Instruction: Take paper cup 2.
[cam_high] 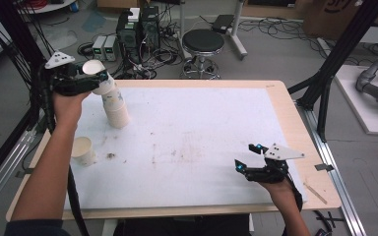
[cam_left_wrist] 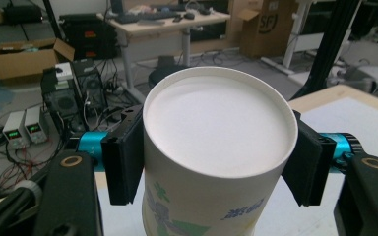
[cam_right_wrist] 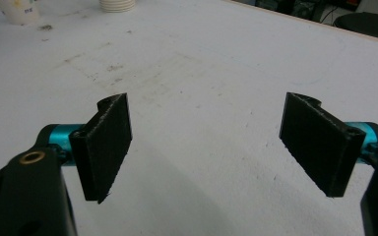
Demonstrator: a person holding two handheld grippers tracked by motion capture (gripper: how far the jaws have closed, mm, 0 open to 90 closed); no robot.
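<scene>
The left gripper [cam_left_wrist: 216, 162] pinches the top white printed paper cup [cam_left_wrist: 216, 162] of the leaning cup stack [cam_high: 114, 105]. The right gripper [cam_right_wrist: 206, 147] hangs spread and empty over the bare white table [cam_high: 202, 128] near its front right edge; a single paper cup [cam_high: 83, 150] stands apart by the left edge.

Upper left of frame: left gripper [cam_high: 92, 78] clamped on top paper cup [cam_high: 98, 73], tilted over cup stack [cam_high: 114, 107]. Single cup [cam_high: 83, 150] stands at lower left. Right gripper [cam_high: 248, 156], jaws apart, over white table [cam_high: 192, 142] at lower right.

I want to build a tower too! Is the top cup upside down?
Yes, upside down: the top cup shows its closed flat bottom, pinched by the left gripper.
</scene>
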